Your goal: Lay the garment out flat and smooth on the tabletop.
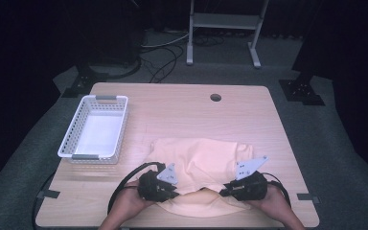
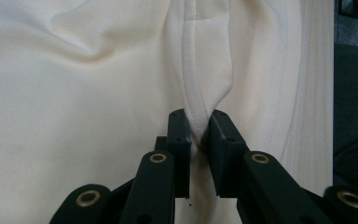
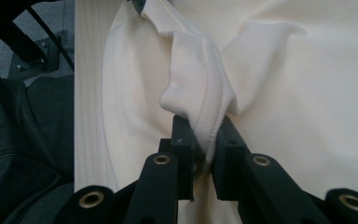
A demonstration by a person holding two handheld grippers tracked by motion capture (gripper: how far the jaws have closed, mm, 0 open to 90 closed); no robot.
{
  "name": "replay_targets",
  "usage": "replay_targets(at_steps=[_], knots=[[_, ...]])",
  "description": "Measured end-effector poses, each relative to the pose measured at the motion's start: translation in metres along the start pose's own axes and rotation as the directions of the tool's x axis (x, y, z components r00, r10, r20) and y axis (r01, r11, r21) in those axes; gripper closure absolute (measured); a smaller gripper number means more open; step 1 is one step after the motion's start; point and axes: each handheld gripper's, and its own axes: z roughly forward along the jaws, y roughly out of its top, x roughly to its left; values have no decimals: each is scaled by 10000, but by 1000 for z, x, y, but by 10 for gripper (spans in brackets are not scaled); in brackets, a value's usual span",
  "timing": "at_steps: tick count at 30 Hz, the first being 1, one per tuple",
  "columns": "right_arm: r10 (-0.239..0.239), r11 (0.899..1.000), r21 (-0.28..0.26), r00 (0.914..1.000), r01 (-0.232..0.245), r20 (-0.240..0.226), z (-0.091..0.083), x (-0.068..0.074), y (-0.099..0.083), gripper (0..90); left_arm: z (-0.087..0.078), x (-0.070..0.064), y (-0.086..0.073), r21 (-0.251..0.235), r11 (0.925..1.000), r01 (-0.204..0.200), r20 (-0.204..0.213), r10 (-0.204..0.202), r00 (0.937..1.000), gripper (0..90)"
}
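A pale cream-yellow garment lies spread on the near half of the wooden table. My left gripper is at its near-left edge, shut on a raised hem fold of the garment. My right gripper is at the near-right edge, shut on another bunched fold of the same hem. The hem is lifted into a low ridge between the two grippers. A person's hands hold both grippers at the table's front edge.
A white plastic basket stands empty at the left of the table. A round cable hole sits near the far edge. A metal stand and cables lie on the floor beyond the table.
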Motion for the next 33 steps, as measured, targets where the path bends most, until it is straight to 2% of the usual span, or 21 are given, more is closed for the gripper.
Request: replay_targets(at_steps=[8,14,22,27,33], knots=[[-113,9999,94,9994,116,-340,5,4,3,811,-7,-6,-9,-40,9999,154,112,-153,9998,794],[-323,9992,210,9984,333,-466,7,12,5,811,-12,-15,-16,-129,9996,259,161,-257,9995,795],[-460,9985,265,9966,479,-690,6,25,5,811,-21,-30,-19,-177,9998,86,237,-82,9997,794],[-442,9986,267,9959,465,-793,4,33,4,811,-30,-39,-19,-410,9991,-55,132,60,9999,796],[-423,9988,220,9946,446,-948,0,39,5,811,-39,-43,-18,-678,9976,-102,315,123,9994,798]])
